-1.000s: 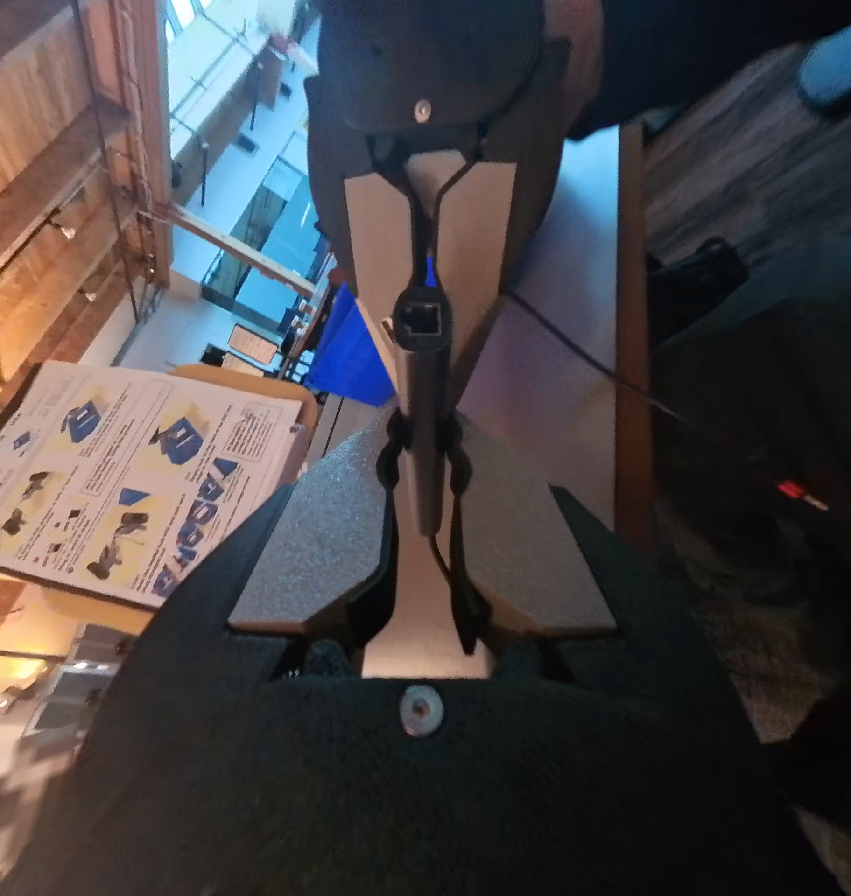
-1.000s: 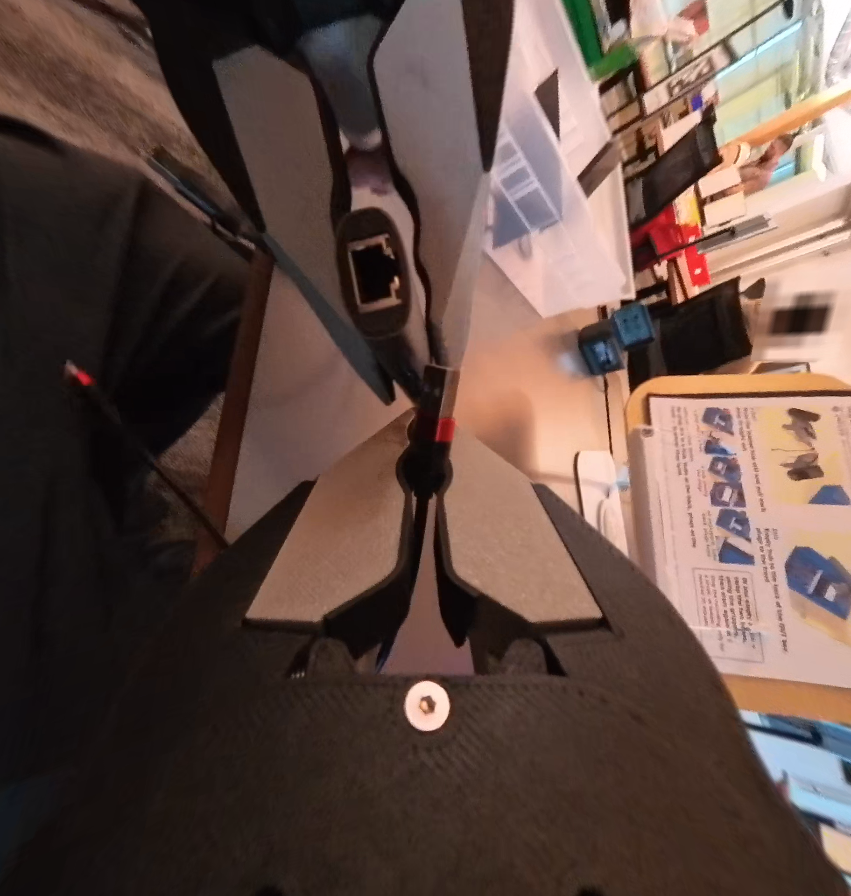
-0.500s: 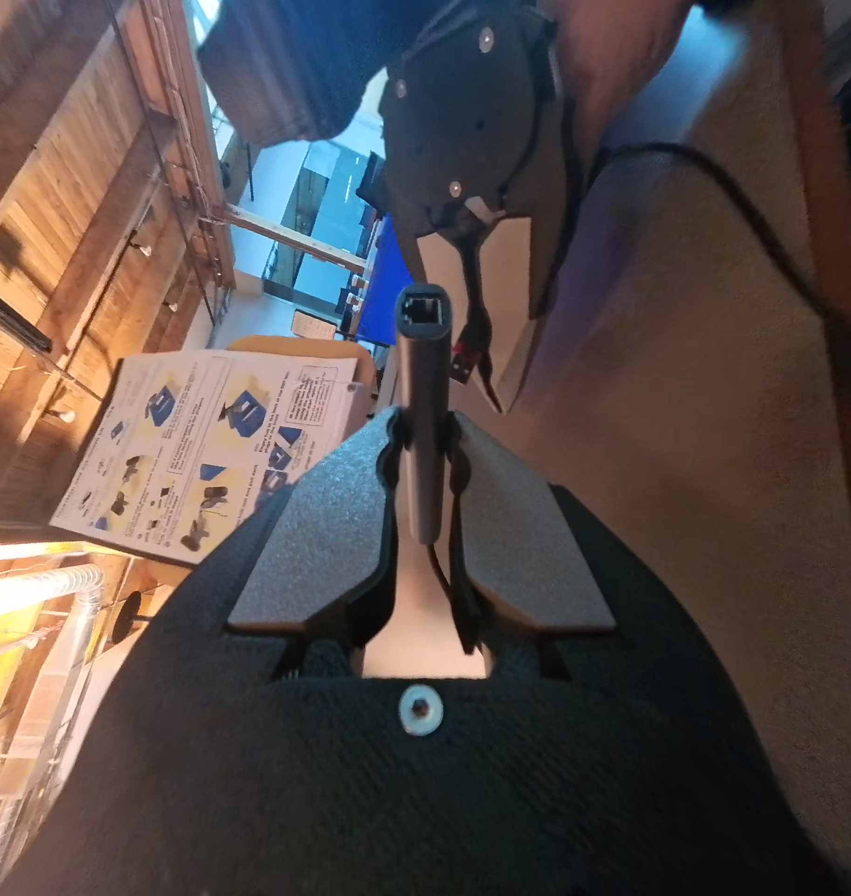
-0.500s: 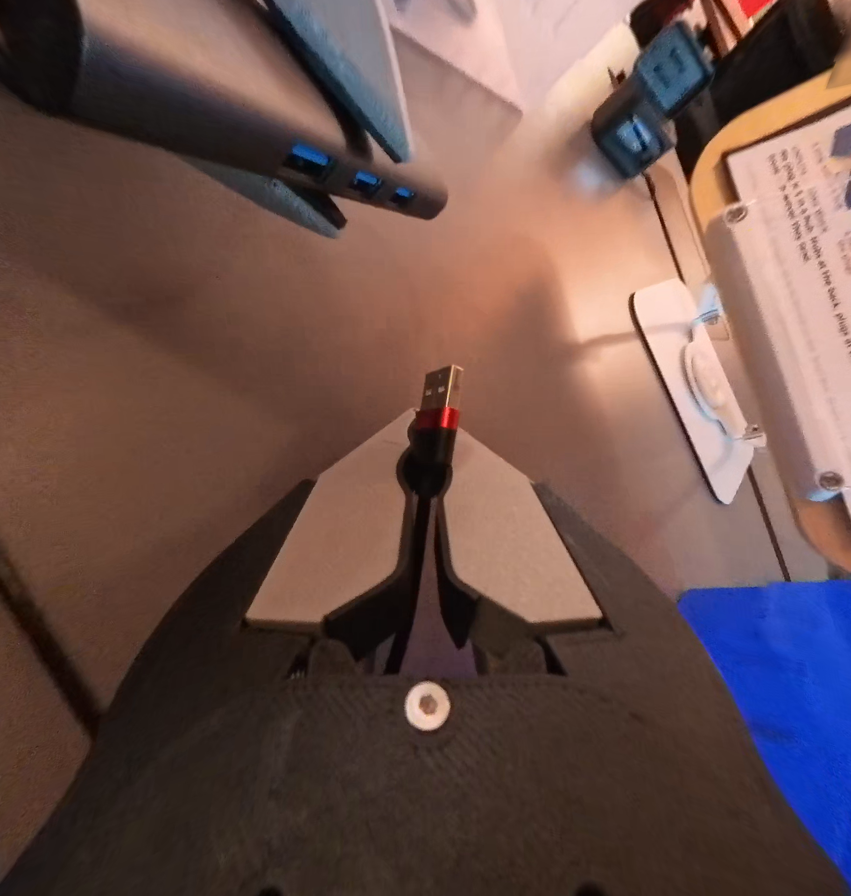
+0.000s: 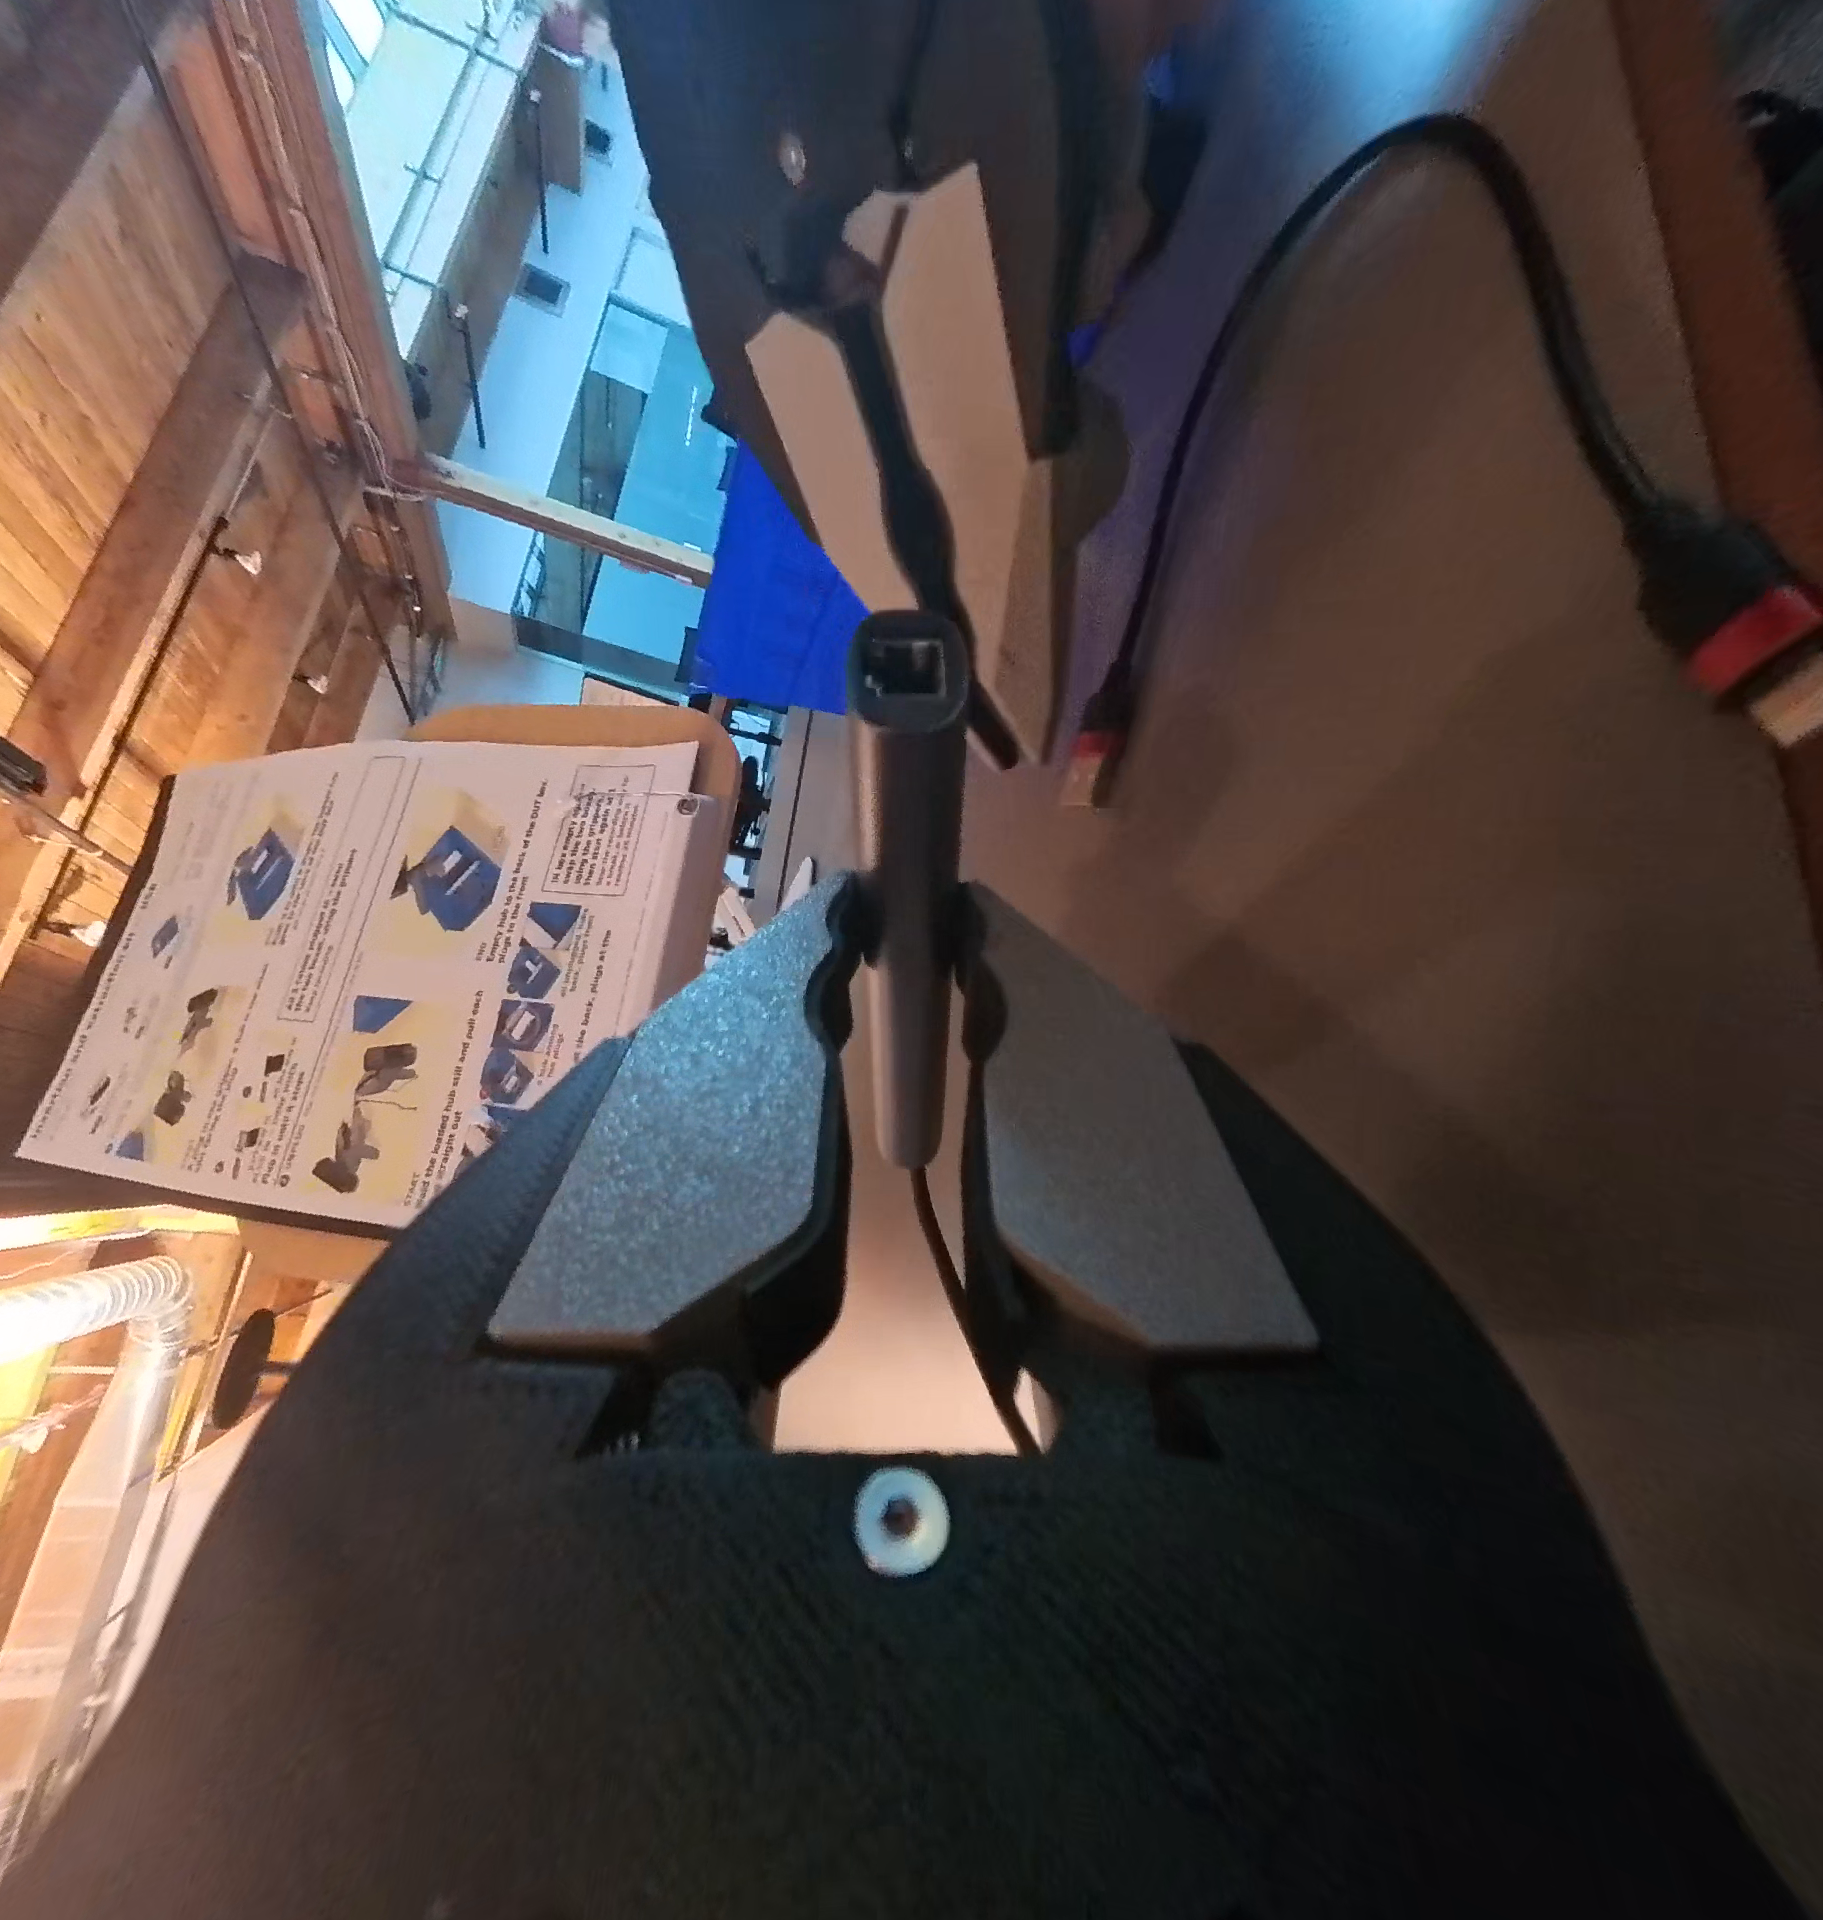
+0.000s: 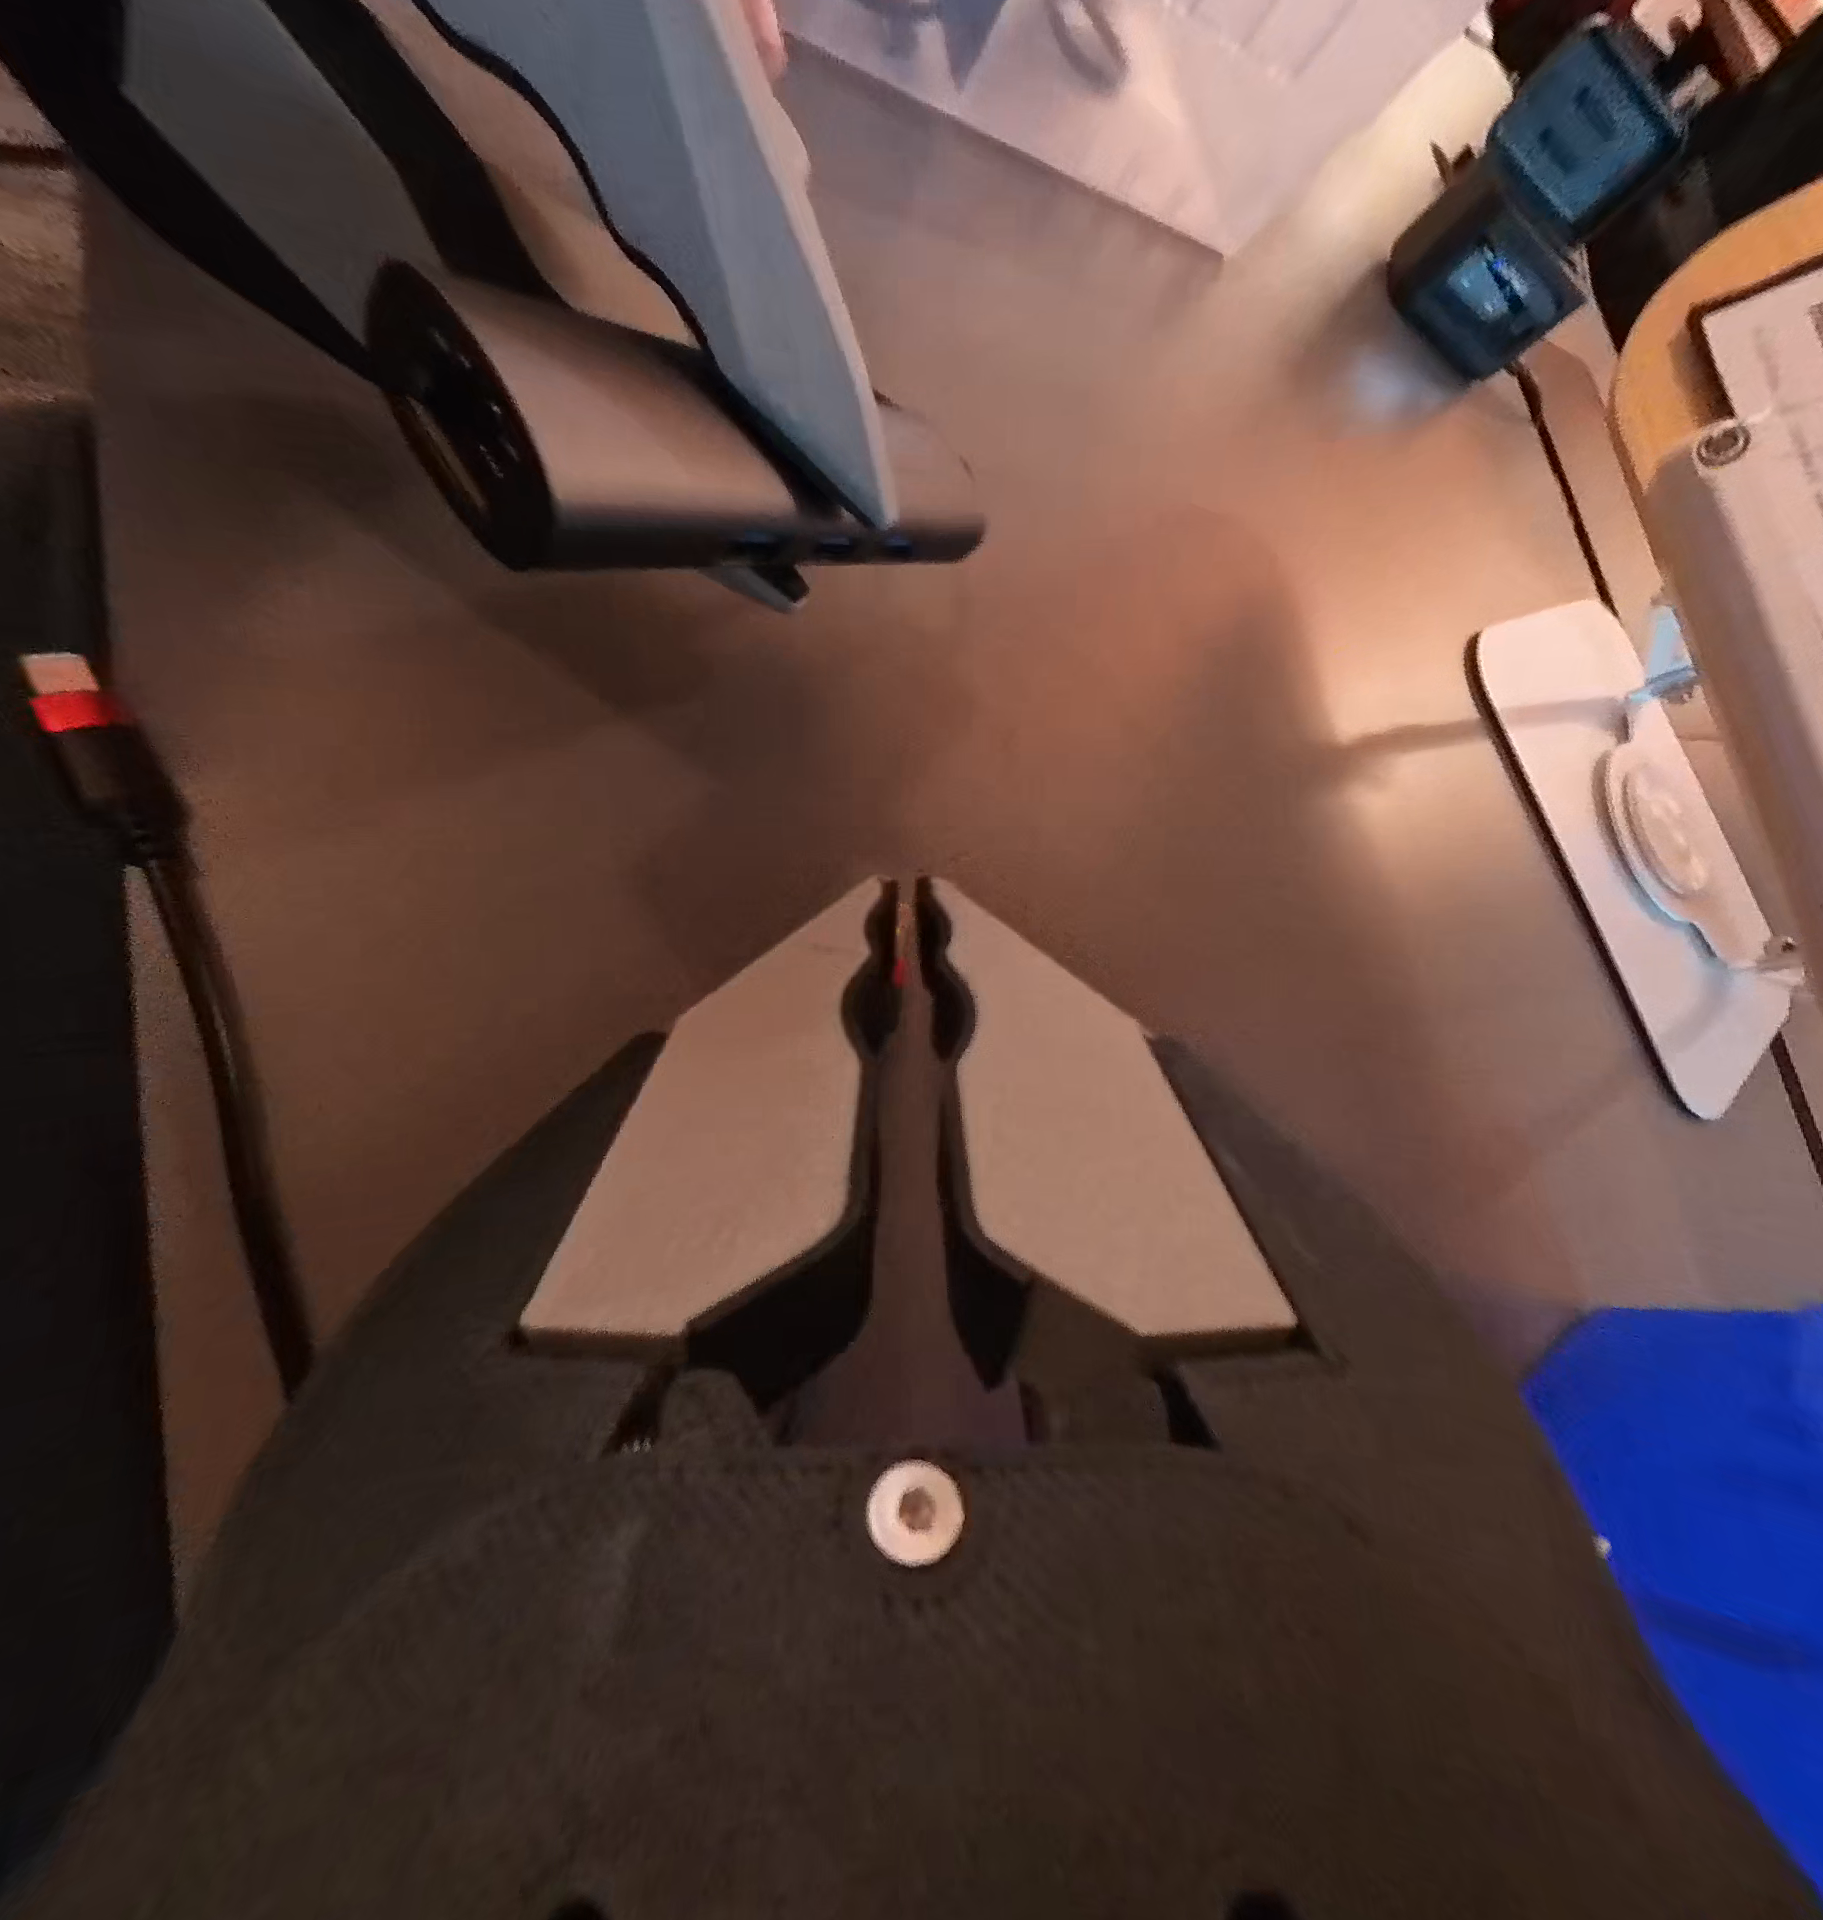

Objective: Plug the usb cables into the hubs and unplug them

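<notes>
At the near-shut right tool (image 6: 905, 883), the usb plug (image 6: 899, 971) has receded, grip unconfirmed; we judge insertion into the hub (image 5: 907, 790) clamped by the left tool (image 5: 907, 909) unready.

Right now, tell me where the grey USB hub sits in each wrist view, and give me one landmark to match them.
Left wrist view: the grey USB hub is at centre, pointing away, clamped in the left gripper.
Right wrist view: the hub is at upper left, seen side-on, held by that same gripper.
Shared landmark: the loose red-collared plug at the table edge, far right in the left view and far left in the right view.
</notes>
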`<state>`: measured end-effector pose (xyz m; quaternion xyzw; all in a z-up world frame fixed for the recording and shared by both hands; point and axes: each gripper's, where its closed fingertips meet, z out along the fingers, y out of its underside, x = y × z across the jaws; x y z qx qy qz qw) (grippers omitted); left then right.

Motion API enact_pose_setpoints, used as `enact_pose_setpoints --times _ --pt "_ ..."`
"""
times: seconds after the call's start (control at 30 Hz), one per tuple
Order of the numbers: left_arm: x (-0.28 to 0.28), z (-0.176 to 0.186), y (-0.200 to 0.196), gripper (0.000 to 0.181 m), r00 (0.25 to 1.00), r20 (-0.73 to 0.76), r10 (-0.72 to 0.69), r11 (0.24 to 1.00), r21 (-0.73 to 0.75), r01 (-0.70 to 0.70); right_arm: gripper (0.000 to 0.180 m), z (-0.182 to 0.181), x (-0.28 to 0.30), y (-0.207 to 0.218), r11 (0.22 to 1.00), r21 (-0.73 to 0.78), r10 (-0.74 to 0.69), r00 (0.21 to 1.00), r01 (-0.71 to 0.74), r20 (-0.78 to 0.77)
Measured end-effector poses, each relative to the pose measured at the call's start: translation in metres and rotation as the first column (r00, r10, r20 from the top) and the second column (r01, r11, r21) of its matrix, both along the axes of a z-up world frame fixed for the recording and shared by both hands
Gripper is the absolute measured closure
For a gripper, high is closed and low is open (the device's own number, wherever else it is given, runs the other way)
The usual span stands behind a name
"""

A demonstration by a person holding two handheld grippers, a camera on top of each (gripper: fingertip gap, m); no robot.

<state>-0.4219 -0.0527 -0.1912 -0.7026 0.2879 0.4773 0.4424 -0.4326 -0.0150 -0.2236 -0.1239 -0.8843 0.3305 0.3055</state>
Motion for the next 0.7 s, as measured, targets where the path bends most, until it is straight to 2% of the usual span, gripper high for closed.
enact_pose_setpoints --times 0.07,0.17,0.3,0.37,0.4,0.43,0.6,0.63,0.7 --pt "0.001 0.001 0.000 0.167 1.000 0.002 -0.002 1.000 0.009 0.002 0.159 0.002 0.000 0.002 1.000 0.017 -0.023 1.000 0.023 0.009" --pt "0.001 0.005 -0.001 0.167 1.000 0.026 -0.008 0.999 0.035 0.007 0.156 0.018 0.000 0.011 0.988 -0.072 -0.131 0.986 0.139 0.100" --pt "0.001 0.009 -0.003 0.167 0.998 0.056 -0.017 0.998 0.063 0.014 0.158 0.008 0.008 0.029 0.924 -0.148 -0.278 0.885 0.352 0.372" --pt "0.001 0.010 -0.003 0.167 0.998 0.062 -0.021 0.998 0.068 0.017 0.160 0.003 0.010 0.033 0.897 -0.171 -0.309 0.856 0.407 0.414" --pt "0.002 0.010 -0.003 0.167 0.998 0.065 -0.026 0.997 0.069 0.021 0.155 0.001 0.009 0.035 0.885 -0.175 -0.329 0.845 0.432 0.420" --pt "0.003 0.010 -0.003 0.167 0.997 0.067 -0.031 0.997 0.069 0.026 0.149 -0.001 0.008 0.037 0.875 -0.177 -0.344 0.835 0.451 0.430" --pt "0.005 0.010 -0.003 0.167 0.997 0.070 -0.035 0.997 0.072 0.030 0.140 -0.019 0.012 0.024 0.869 -0.186 -0.294 0.780 0.459 0.553" --pt "0.004 0.011 -0.003 0.167 0.997 0.070 -0.034 0.997 0.073 0.029 0.144 -0.019 0.011 0.021 0.866 -0.199 -0.287 0.781 0.459 0.554" --pt "0.004 0.011 -0.004 0.167 0.997 0.072 -0.033 0.997 0.077 0.028 0.167 -0.021 0.008 0.018 0.869 -0.212 -0.277 0.795 0.447 0.540"
